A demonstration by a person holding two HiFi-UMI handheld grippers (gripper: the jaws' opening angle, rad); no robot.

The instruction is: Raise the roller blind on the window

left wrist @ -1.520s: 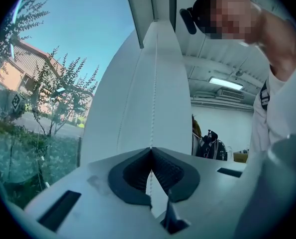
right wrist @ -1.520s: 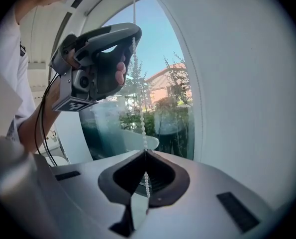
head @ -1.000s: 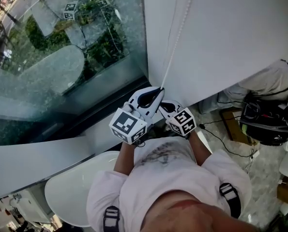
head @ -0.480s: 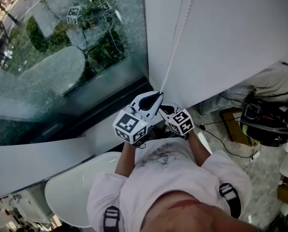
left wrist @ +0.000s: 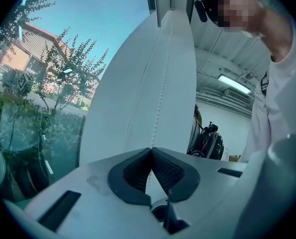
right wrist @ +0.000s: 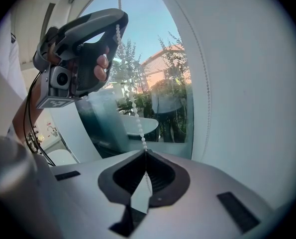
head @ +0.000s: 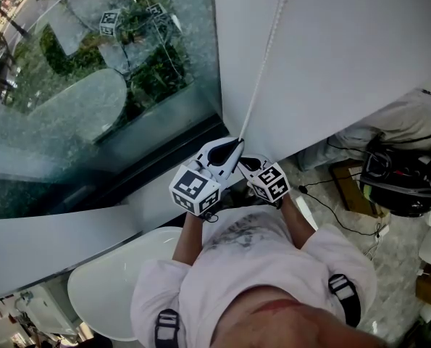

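Observation:
The white roller blind [head: 331, 56] hangs over the right part of the window, and its white bead chain [head: 262, 71] runs down to both grippers. My left gripper [head: 238, 143] is shut on the chain, the upper of the two. Just below it, my right gripper [head: 248, 162] is shut on the same chain. In the left gripper view the jaws [left wrist: 151, 152] meet on the chain [left wrist: 161, 93], which rises in front of the blind [left wrist: 138, 83]. In the right gripper view the beads [right wrist: 133, 103] climb from the closed jaws [right wrist: 146, 153] to the left gripper [right wrist: 119, 23].
The window glass [head: 92, 85] fills the left, with a white sill [head: 56, 245] under it. A white rounded seat [head: 106, 288] stands by my left side. At the right a person [head: 396, 122] sits beside a black bag [head: 400, 187], and cables cross the floor [head: 338, 216].
Both grippers have sunk a little, staying shut on the bead chain.

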